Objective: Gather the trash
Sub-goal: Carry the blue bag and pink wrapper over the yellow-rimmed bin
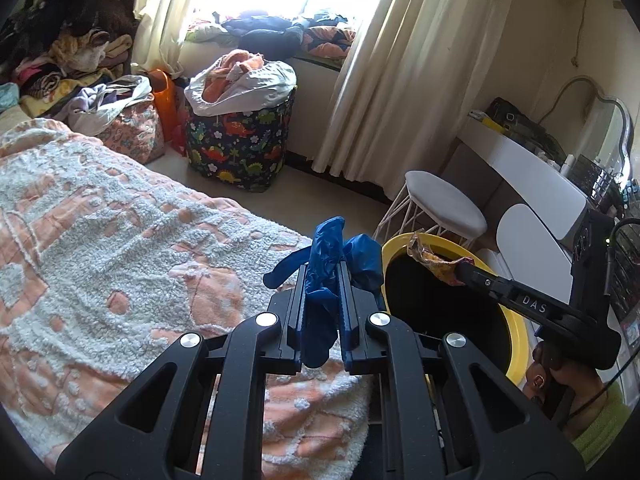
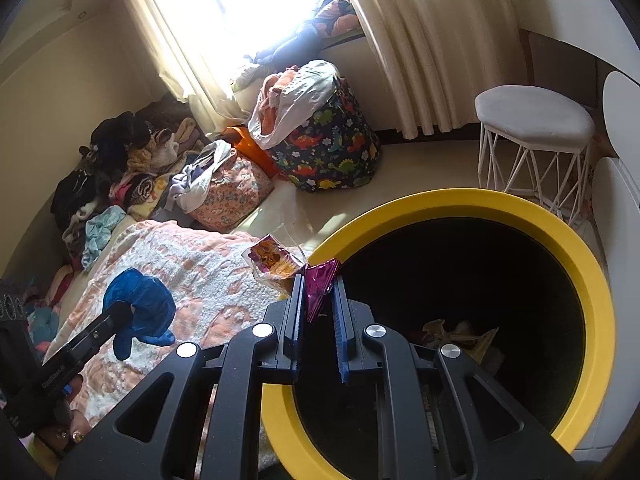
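A: What's around you, and what stands in your way?

B: The bed's fuzzy peach-and-white blanket [image 1: 120, 240] lies under your left gripper [image 1: 323, 276]. Just to its right stands the round black bin with the glossy yellow rim [image 2: 460, 200], mouth open, its near rim right under your right gripper [image 2: 318, 284]. Behind the bin is a white wire-legged stool with a grey padded seat [image 2: 534, 114], and beside that a white dressing table [image 1: 520, 160].

A: And farther off?

B: A dark fabric hamper printed with dinosaurs [image 1: 236, 144], stuffed with a white bag and orange cloth, sits below the cream curtains [image 1: 380, 80]. A pink floral cloth bag [image 2: 232, 192] slumps next to it, and a heap of mixed clothes [image 1: 68, 52] is piled by the wall.

A: What are you holding?

B: Your left jaws are pinched nearly together on a crumpled blue rubber glove [image 1: 326, 264], its limp fingers poking above and hanging below the pads. Your right jaws are likewise closed, on crinkly snack wrappers [image 2: 296, 272]: a shiny magenta foil between the pads and a clear yellow-and-purple printed piece bunched to its left, over the bin's rim.

A: Anything in the bin?

B: Some pale crumpled litter [image 2: 460, 332] at the bottom; it's too dark to say what.
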